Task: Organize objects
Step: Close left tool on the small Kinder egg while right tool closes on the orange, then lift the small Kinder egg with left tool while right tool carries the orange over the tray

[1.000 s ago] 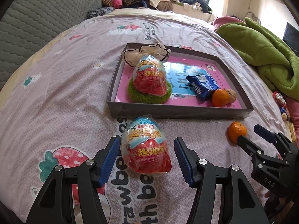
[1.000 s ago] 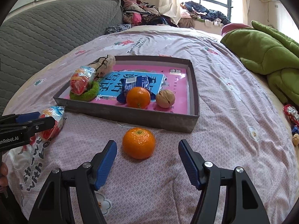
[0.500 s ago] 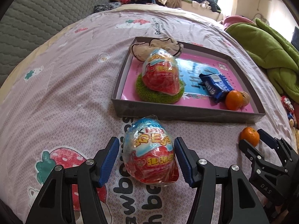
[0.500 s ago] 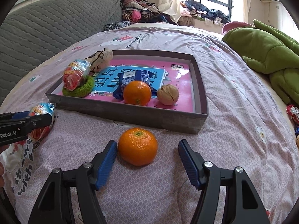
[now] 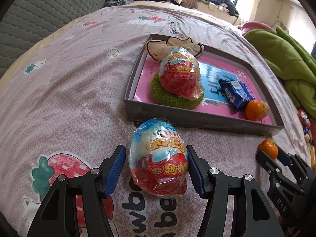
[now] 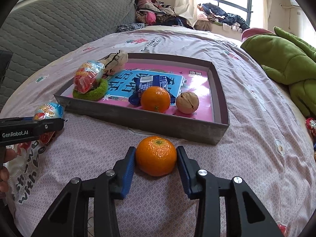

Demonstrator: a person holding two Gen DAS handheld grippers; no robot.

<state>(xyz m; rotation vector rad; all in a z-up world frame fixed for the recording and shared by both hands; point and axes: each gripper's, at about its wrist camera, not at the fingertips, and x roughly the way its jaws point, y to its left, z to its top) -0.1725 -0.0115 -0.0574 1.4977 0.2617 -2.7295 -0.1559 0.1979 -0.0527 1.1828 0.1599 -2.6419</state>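
A foil-wrapped toy egg [image 5: 158, 162] lies on the pink bedspread in front of the grey tray [image 5: 197, 118]. My left gripper [image 5: 156, 150] straddles it, open: the right pad touches the wrapper, the left pad stands a little off. In the right wrist view a tangerine [image 6: 156, 155] lies just before the tray [image 6: 158, 122]. My right gripper [image 6: 156, 150] has its jaws closing on the fruit, and both blue pads meet its sides. The tray holds a second egg [image 5: 179, 75] on a green knitted ring, a blue snack packet [image 5: 235, 92], another tangerine [image 6: 155, 98], a walnut [image 6: 187, 102] and a beige pouch.
A green blanket [image 6: 286, 59] is heaped along the bed's right side. A grey quilted headboard [image 6: 59, 23] rises at the left, with piled clothes [image 6: 156, 11] under the window beyond. Small wrapped items [image 5: 305, 122] lie at the right edge. Fingers [image 6: 5, 169] show at the left edge.
The right gripper's jaws have drawn in from wide apart until they touch the tangerine. The left gripper has come closer and lower around the egg, its jaws just as wide.
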